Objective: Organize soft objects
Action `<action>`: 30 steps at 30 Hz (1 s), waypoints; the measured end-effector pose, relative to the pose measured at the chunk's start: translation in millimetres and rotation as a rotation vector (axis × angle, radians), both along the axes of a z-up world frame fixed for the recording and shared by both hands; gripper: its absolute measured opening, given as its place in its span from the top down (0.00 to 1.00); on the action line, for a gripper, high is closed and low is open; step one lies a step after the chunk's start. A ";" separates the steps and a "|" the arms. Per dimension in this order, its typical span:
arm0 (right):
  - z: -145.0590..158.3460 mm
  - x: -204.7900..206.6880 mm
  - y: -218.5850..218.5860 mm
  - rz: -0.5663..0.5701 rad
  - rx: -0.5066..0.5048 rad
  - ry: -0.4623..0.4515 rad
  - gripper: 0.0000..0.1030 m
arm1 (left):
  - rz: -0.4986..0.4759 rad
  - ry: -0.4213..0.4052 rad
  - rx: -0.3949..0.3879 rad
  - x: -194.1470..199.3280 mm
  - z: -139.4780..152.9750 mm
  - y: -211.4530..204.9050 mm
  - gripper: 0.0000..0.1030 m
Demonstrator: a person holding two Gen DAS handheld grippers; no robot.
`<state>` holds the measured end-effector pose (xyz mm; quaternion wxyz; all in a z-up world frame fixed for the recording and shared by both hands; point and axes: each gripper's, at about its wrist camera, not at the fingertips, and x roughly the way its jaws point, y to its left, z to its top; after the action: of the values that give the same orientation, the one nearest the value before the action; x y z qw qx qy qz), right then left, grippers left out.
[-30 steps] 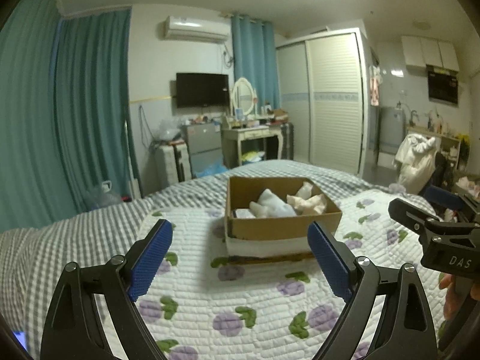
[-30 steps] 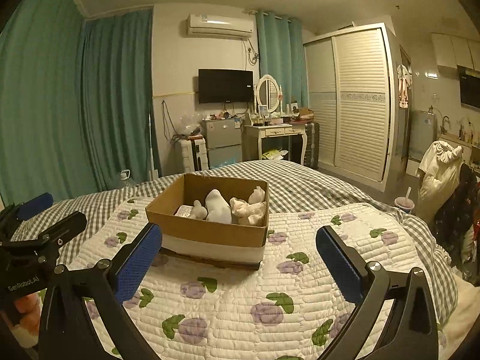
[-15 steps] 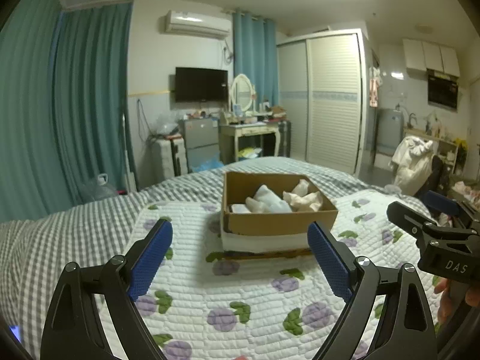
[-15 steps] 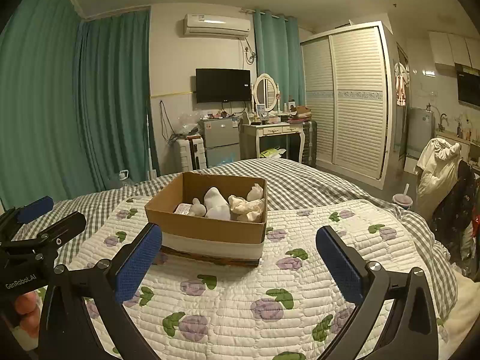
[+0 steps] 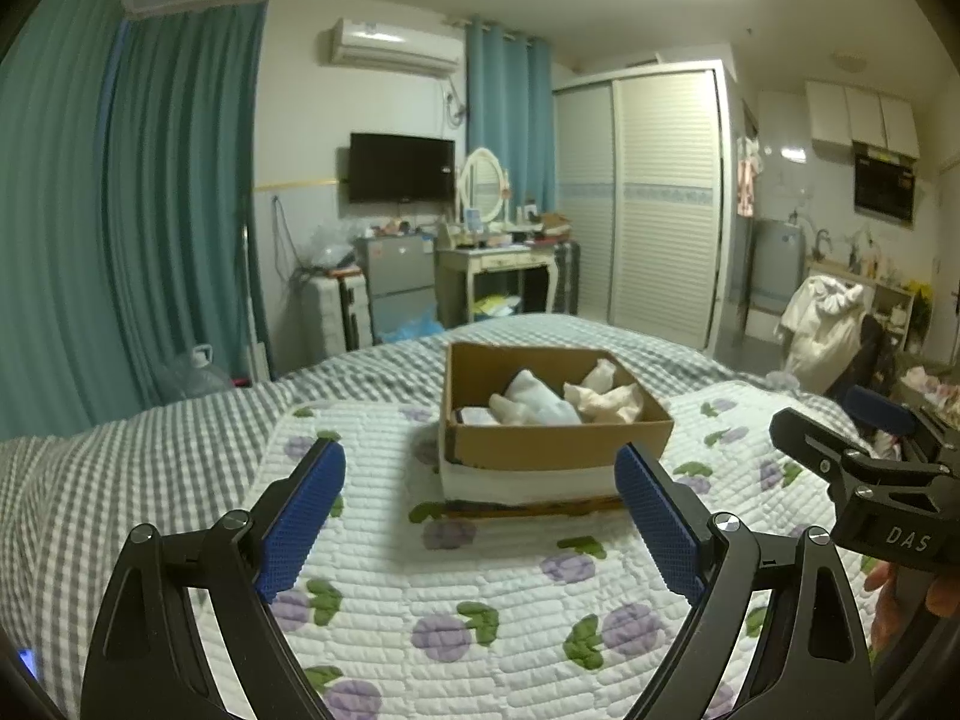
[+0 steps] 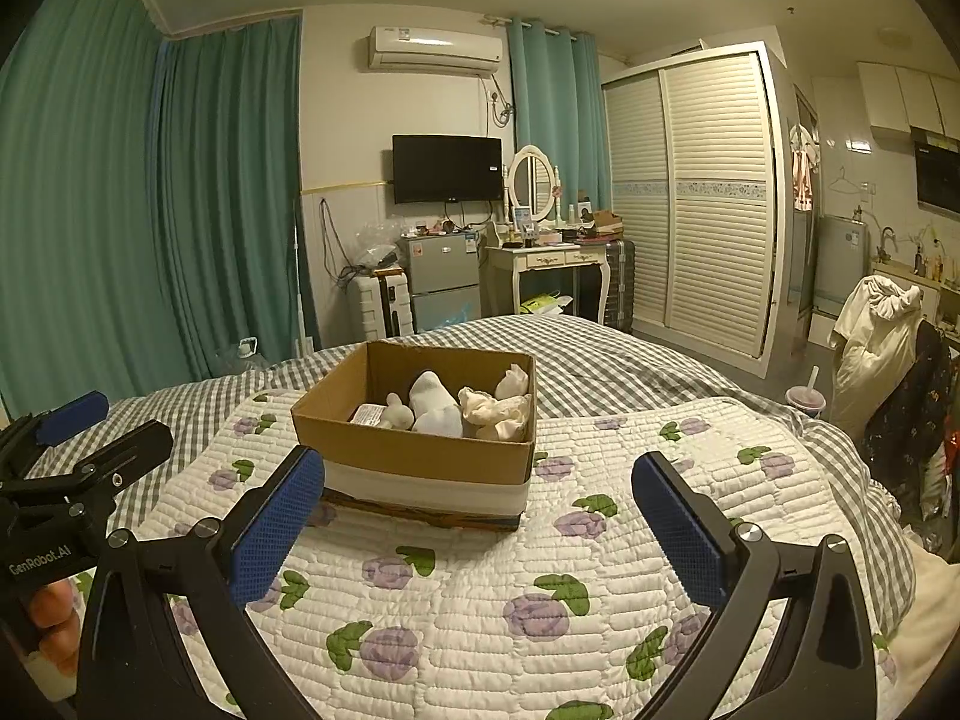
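Your left hand-held gripper (image 5: 480, 513) hangs over the flowered quilt (image 5: 510, 600) with its blue-padded fingers (image 5: 300, 519) spread wide and nothing between them. Your right hand-held gripper (image 6: 480, 519) is the same: fingers apart, empty, above the quilt on the bed (image 6: 630, 372).

The soft objects sit ahead of both, inside the open cardboard box (image 6: 414, 450) resting on the quilt, well apart from either set of fingertips. In it you have a white plush piece (image 6: 435, 405) near the middle and a cream, crumpled one (image 6: 498, 411) pressed against the box's right wall; a flat white item (image 6: 369, 414) lies at the left, possibly a packet, though it is too small to tell. The two plush pieces touch one another.

From the left camera, your right gripper shows at the right edge, beside the box.
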<state>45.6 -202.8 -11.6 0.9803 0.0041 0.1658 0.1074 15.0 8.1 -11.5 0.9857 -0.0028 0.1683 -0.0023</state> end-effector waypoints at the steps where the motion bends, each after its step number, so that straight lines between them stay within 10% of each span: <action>1: 0.0 0.0 -0.2 0.001 0.001 0.000 0.00 | -0.001 0.002 0.000 0.1 0.1 0.0 0.10; 30: -2.9 -0.5 -0.8 -0.003 -0.002 0.013 0.00 | -0.001 0.005 -0.001 -0.6 -0.7 1.9 0.10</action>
<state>45.1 -203.6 -14.5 0.9794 0.0044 0.1723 0.1056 14.3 10.0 -12.2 0.9853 -0.0032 0.1708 -0.0028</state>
